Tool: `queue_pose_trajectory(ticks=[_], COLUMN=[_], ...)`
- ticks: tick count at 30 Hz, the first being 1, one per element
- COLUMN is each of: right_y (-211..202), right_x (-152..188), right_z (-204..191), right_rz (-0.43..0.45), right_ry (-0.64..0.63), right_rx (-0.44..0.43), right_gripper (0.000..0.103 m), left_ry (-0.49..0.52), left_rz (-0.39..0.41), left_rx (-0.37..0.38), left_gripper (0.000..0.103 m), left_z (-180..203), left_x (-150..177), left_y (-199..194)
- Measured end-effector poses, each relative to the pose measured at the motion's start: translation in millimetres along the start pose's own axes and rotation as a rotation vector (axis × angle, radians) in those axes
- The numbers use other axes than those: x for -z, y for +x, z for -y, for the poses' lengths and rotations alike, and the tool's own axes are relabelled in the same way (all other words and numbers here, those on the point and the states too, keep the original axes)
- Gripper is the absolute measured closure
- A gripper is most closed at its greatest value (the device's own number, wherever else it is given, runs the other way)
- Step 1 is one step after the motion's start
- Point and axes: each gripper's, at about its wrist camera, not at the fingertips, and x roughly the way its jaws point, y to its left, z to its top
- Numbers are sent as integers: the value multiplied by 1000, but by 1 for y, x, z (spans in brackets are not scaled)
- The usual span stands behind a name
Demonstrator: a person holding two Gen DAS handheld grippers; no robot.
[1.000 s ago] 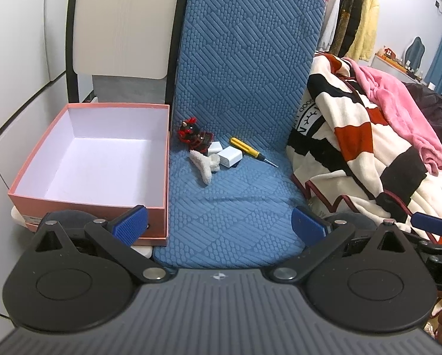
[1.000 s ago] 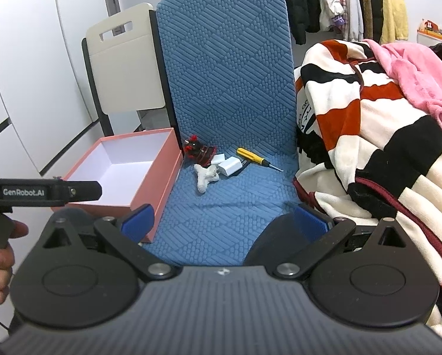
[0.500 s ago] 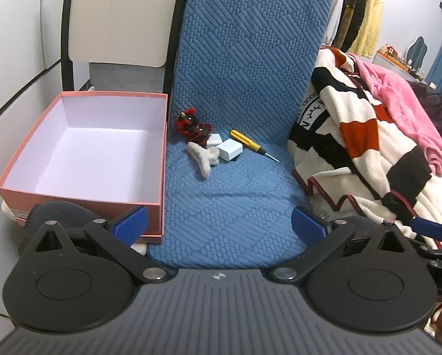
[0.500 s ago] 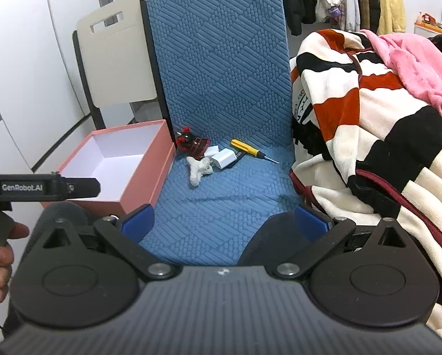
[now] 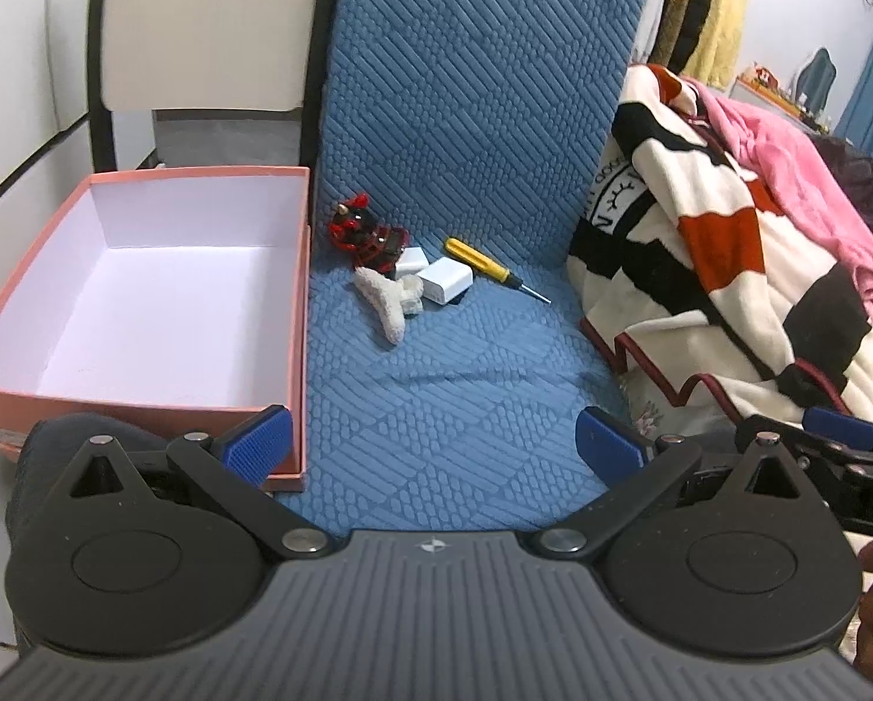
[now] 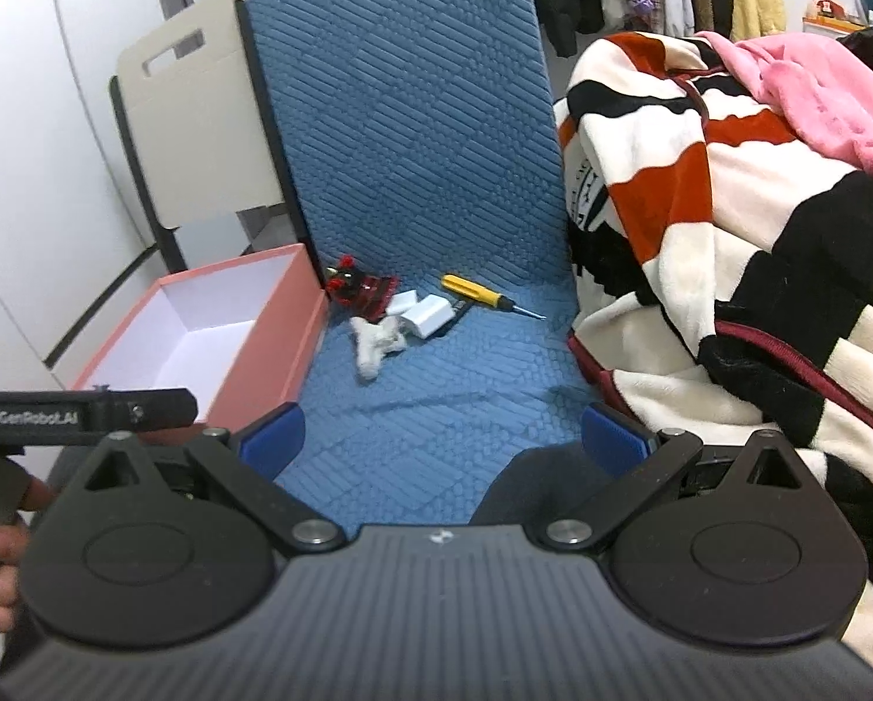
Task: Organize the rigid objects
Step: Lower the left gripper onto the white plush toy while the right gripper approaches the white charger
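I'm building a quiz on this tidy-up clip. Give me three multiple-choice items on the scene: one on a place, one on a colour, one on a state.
1. Where does the screwdriver lie?
A. in the pink box
B. on the blue chair seat
C. on the striped blanket

2. What colour is its handle?
A. yellow
B. green
C. red

3. How is the pink box now?
A. closed with a lid
B. full of objects
C. open and empty

Answers:
1 B: it rests on the blue chair seat, right of the white charger.
2 A: the handle shows yellow in both views.
3 C: only its bare white floor shows, and both the left gripper and the right gripper hold nothing.
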Motion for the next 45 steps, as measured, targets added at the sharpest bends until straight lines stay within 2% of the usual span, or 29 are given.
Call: queue_pose_trajectory(ticks=[13,17,21,26,33,37,38,39,41,43,45], right_y=[50,68,86,113,150,172,178,184,196,206,215], right_x=[-9,-13,-21,-31,-44,-48,-50,-52,-55,-55,-56], right_z=[24,26,32,27,20,20,21,23,27,29,31], right_rz=[30,38,48,48,15,-4,-9,-16,-30,-34,-41], right_ry=[49,65,136,145,152,161,165,173,188,194,200], right_rx=[27,31,24,19,-35,-43,-52,-65,-83,-91,-117], right_gripper=[0,0,0,0,3,9,12,21,27,28,29], left_ry=[26,43,14,26,26,11,8,13,46,67,61], left_rz=[-5,12,51,50,66,54,58,64,68,60,39], left_rx=[31,28,73,44,3,25,28,29,14,-7,-10], left_gripper=[0,0,0,0,0,0,0,0,3,13,17], left_z=[14,17,11,5,-5,-10,-10,-9,-4,-1,-2], left_x=[-7,-13,-16,-18,-23,-27,-27,-28,-28,-29,-31], left_y=[63,82,96,125,164,183,185,187,192,201,212])
